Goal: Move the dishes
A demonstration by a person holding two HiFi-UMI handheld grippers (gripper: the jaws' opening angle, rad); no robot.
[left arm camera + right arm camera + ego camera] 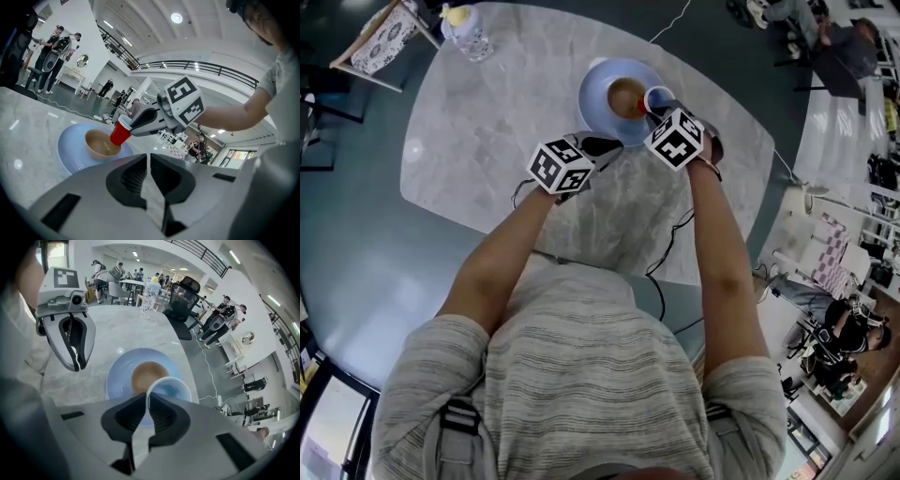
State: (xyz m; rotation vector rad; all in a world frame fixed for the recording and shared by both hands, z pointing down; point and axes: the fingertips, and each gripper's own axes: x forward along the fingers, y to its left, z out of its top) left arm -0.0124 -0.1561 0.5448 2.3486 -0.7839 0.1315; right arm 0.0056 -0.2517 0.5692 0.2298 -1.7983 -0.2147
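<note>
A cup [171, 390] is pinched by the right gripper [146, 398] above the plate [115, 380], seemingly for stacking. The left gripper [149, 158] is held shut, empty.

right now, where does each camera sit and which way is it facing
head view: on the person's head, looking steeply down at the marble table; left forearm, right forearm, left gripper and right gripper show.
left gripper view: on the left gripper, looking low across the table at the blue plate; its shut jaws and the right forearm show.
right gripper view: on the right gripper, looking down onto the plate; its jaws pinch the red cup's rim.
shared: both gripper views show the brown bowl on the plate.
</note>
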